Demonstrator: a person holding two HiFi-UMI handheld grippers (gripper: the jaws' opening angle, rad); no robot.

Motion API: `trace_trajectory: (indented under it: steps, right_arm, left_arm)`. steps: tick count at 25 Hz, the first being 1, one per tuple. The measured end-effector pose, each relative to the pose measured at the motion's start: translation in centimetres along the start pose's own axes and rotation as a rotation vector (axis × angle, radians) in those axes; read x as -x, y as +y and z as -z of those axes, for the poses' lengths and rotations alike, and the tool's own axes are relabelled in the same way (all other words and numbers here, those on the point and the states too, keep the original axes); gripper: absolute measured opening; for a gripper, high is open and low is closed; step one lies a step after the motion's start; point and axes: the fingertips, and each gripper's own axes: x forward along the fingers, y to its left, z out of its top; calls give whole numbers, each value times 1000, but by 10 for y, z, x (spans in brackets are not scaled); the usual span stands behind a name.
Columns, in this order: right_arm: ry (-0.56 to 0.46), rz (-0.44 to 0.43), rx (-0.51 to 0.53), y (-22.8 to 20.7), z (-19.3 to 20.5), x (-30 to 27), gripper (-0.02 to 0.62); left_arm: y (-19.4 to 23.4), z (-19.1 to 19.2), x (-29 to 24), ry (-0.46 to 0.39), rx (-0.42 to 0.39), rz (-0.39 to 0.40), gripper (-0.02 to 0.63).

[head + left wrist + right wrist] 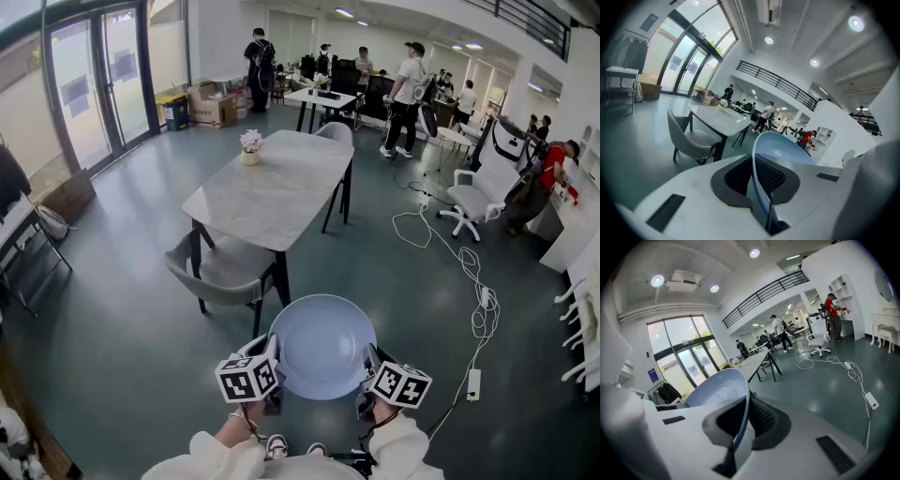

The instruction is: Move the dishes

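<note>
Pale blue plate is carried level, short of the marble worktop. The jaws of the left gripper and right gripper clamp opposite rims, presumably to balance it.

A grey table bears 1 small flower pot near its far corner.

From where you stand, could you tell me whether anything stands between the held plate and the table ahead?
Yes: a grey chair stands at the table's near end, ahead and left of the plate, partly in the way.
</note>
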Motion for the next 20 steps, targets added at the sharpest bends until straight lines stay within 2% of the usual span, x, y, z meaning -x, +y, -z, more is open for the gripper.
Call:
trace_trajectory:
  steps: [10, 20]
  right_arm:
    - [0, 11, 17, 9, 0, -2, 72]
    - [-42, 9, -29, 21, -1, -13, 73]
  left_arm:
    - [9, -1, 1, 6, -2, -1, 23]
    - [17, -17, -5, 9, -34, 45, 23]
